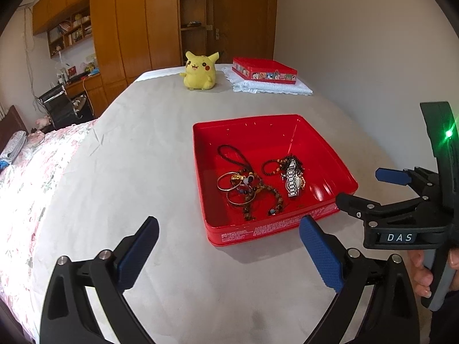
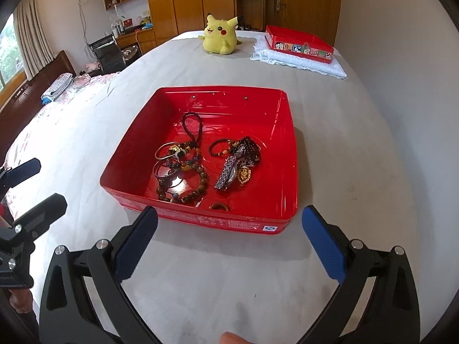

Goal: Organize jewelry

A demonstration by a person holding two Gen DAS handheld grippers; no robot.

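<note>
An open red tin [image 1: 266, 229] [image 2: 289, 154] sits on the grey bedspread. Inside lie bead bracelets [image 1: 269, 197] [image 2: 183, 192], silver bangles [image 1: 228, 179] [image 2: 163, 150], a metal watch [image 1: 294, 182] [image 2: 228, 170], a black cord [image 1: 229, 154] [image 2: 192, 126] and a gold pendant [image 2: 243, 175]. My left gripper [image 1: 229, 253] is open and empty, just short of the tin's near left corner. My right gripper [image 2: 229, 246] is open and empty in front of the tin's near wall; it also shows in the left wrist view [image 1: 370, 186].
A yellow Pikachu plush [image 1: 200, 70] [image 2: 219, 34] sits at the far end. A second red tin [image 1: 264, 70] [image 2: 298, 43] rests on a white lace cloth [image 1: 269, 87] [image 2: 298, 61]. A floral quilt [image 1: 31, 177] lies left. A wall runs along the right.
</note>
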